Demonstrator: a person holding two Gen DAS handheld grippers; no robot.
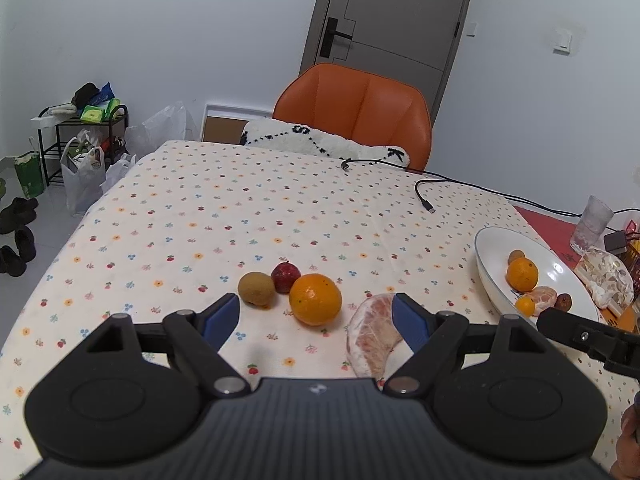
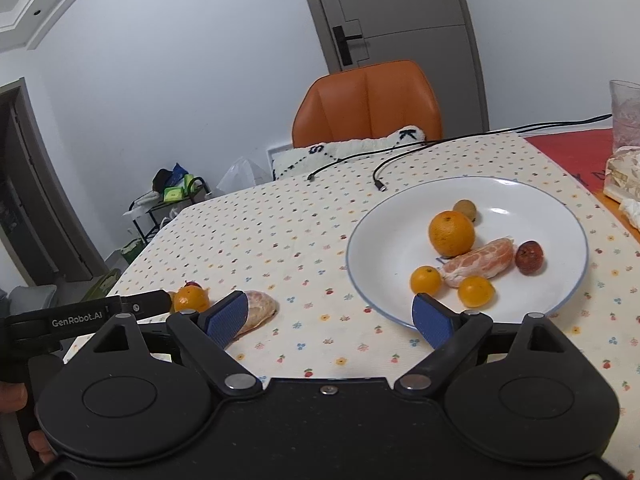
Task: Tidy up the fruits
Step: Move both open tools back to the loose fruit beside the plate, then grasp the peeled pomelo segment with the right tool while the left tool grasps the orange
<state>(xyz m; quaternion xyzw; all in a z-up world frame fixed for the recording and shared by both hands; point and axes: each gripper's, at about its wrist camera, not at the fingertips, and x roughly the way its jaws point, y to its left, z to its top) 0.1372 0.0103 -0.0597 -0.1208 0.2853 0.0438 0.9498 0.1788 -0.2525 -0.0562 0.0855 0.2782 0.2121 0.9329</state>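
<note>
On the table (image 1: 180,216), an orange (image 1: 315,299), kiwi (image 1: 256,289) and peeled segment (image 1: 370,336) lie ahead of the wide-open, empty left hand-held gripper (image 1: 316,318). Right hand-held gripper (image 2: 330,318), equally spread and empty, faces the fruit-filled plate (image 2: 384,232).

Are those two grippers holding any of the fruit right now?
No. The left gripper and right gripper are both open, holding nothing.

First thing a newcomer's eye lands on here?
Probably the bright orange leather chair at the table's far side, against the grey door. Next, the white round plate holding citrus and small fruits at right, and the big round orange on the dotted tablecloth ahead of the open left claw.
</note>
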